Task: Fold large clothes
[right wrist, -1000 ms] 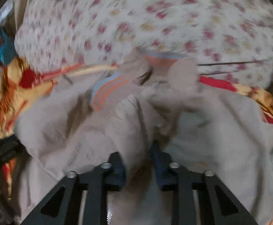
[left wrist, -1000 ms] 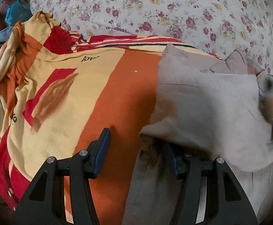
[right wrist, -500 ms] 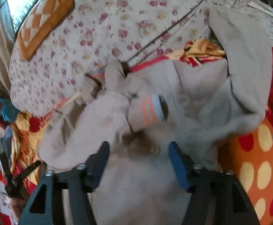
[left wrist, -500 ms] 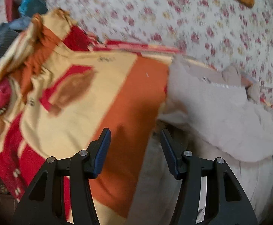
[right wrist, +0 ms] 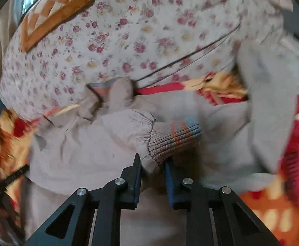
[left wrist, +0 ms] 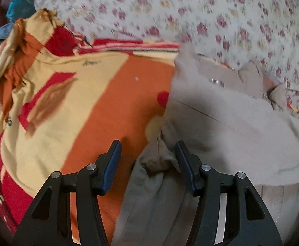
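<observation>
A beige jacket [left wrist: 231, 127] lies crumpled on an orange, yellow and red blanket [left wrist: 108, 106]. My left gripper [left wrist: 147, 144] hovers open over the jacket's left edge. A fold of beige cloth lies loose between its fingers and the pads do not press it. In the right wrist view the jacket [right wrist: 83, 149] has one sleeve laid across its body. That sleeve ends in a ribbed cuff [right wrist: 174, 133] with orange and blue stripes. My right gripper [right wrist: 152, 158] is closing on the gathered sleeve cloth just behind the cuff, which is pinched between its pads.
A floral bedsheet [right wrist: 139, 41] covers the bed beyond the jacket. An orange checkered cushion [right wrist: 57, 6] sits at the far left on it. A grey garment [right wrist: 272, 102] lies to the right over the blanket. Bunched blanket and other clothes pile up at the left [left wrist: 16, 47].
My right gripper let go of the jacket body, opened wide, moved to the striped cuff and closed on the sleeve. The left gripper stayed open at the jacket's left edge.
</observation>
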A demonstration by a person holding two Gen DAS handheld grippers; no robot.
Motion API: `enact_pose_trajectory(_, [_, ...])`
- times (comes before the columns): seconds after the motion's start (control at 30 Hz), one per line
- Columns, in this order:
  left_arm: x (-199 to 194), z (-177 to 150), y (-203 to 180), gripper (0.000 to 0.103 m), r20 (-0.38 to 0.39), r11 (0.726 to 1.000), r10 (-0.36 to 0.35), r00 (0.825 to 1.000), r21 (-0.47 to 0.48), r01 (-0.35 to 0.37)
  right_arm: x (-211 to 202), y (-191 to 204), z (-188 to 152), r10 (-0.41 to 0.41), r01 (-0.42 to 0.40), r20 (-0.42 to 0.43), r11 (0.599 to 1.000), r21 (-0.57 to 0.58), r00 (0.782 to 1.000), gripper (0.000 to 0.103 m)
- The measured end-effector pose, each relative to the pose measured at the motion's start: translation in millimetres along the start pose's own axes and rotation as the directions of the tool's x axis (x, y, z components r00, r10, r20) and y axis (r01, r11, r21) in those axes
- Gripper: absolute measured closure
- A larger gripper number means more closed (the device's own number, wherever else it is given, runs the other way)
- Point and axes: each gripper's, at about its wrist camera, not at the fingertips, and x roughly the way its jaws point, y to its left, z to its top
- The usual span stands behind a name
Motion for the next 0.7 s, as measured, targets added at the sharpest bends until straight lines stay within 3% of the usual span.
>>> enact_pose_trajectory(0.07, [-1.7, 0.3, -1.5, 0.048, 0.007, 1.0, 0.01, 1.0, -0.003, -0.01, 15.5, -5.5, -3.9, 0.011, -0.011, -0.064, 1.0, 0.003, 0.998, 0.08])
enact_pose_trajectory(0.13, [-8.0, 1.4, -0.7, 0.049, 0.02, 1.0, 0.01, 1.0, -0.014, -0.009, 24.8, -18.0, -7.4, 0.036, -0.024, -0.158, 0.997, 0.08, 0.987, 0.064])
enact_pose_trajectory(0.2, [-17.9, 0.9, -0.6, 0.049, 0.049, 1.0, -0.007, 0.999, -0.025, 0.008, 7.3, -29.7, -6.2, 0.061, -0.044, -0.119, 0.99, 0.137, 0.991, 0.056])
enact_pose_trajectory(0.3, [-25.1, 1.3, -4.2, 0.049, 0.075, 0.999, -0.036, 0.997, -0.021, 0.038, -33.0, -40.9, -0.3, -0.013, 0.013, -0.004, 0.991, 0.135, 1.0, 0.055])
enact_pose_trajectory(0.37, [-22.6, 1.8, -10.6, 0.049, 0.063, 0.998, -0.056, 0.996, -0.017, 0.057, -46.9, -42.5, 4.3, 0.005, -0.011, 0.049, 0.992, 0.128, 0.999, 0.055])
enact_pose_trajectory(0.43, [-16.8, 1.9, -17.1, 0.049, 0.04, 0.998, -0.058, 0.998, -0.004, 0.059, -40.7, -30.4, 9.2, 0.075, -0.076, 0.019, 0.995, 0.059, 0.997, 0.055])
enact_pose_trajectory(0.5, [-11.1, 0.5, -24.3, 0.049, 0.028, 0.999, -0.035, 0.999, 0.018, 0.034, -25.0, -13.2, 10.1, 0.09, -0.09, -0.013, 0.996, -0.009, 0.996, 0.058])
enact_pose_trajectory(0.63, [-0.8, -2.0, -30.4, 0.046, 0.018, 0.998, 0.005, 1.0, 0.058, -0.006, 17.5, 10.0, 6.2, -0.002, -0.004, -0.043, 0.989, -0.151, 0.999, 0.063])
enact_pose_trajectory(0.7, [2.3, -2.8, -29.9, 0.041, 0.021, 0.998, 0.014, 1.0, 0.062, -0.015, 42.4, 0.6, 5.4, -0.05, 0.038, -0.076, 0.988, -0.146, 0.996, 0.065])
